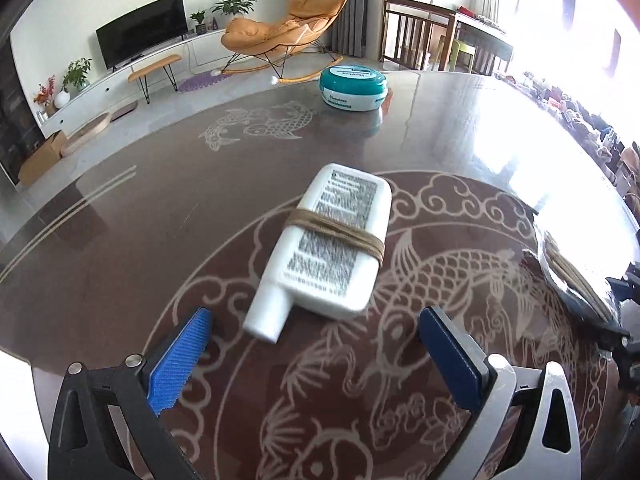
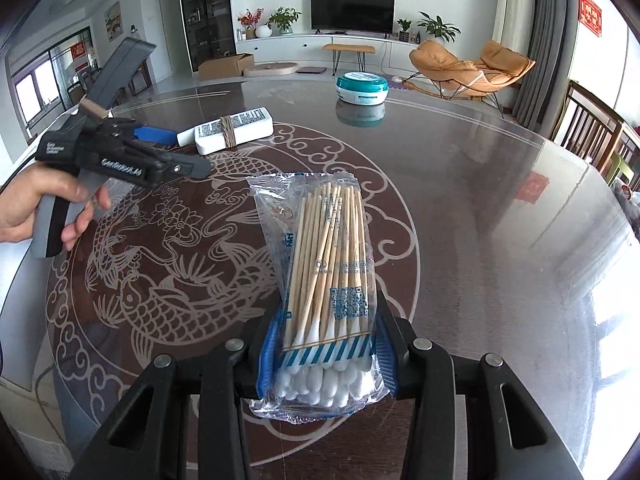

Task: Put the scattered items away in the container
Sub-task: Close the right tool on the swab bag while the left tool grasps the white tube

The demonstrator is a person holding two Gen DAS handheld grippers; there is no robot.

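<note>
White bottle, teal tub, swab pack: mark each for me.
white bottle [image 1: 340, 240], left wrist view, on its printed label by the rubber band.
teal tub [image 1: 353, 87], left wrist view, on its side wall.
swab pack [image 2: 328, 280], right wrist view, on the wooden sticks.

The left tool [image 1: 316, 344] was wide open, its two blue pads [image 1: 182, 356] far apart and holding nothing. A bare left hand [image 2: 44, 204] gripped its gray handle, with the fingers curled around it. The right tool [image 2: 326, 352] was squeezed tight on a pack of cotton swabs [image 2: 328, 280].
</note>
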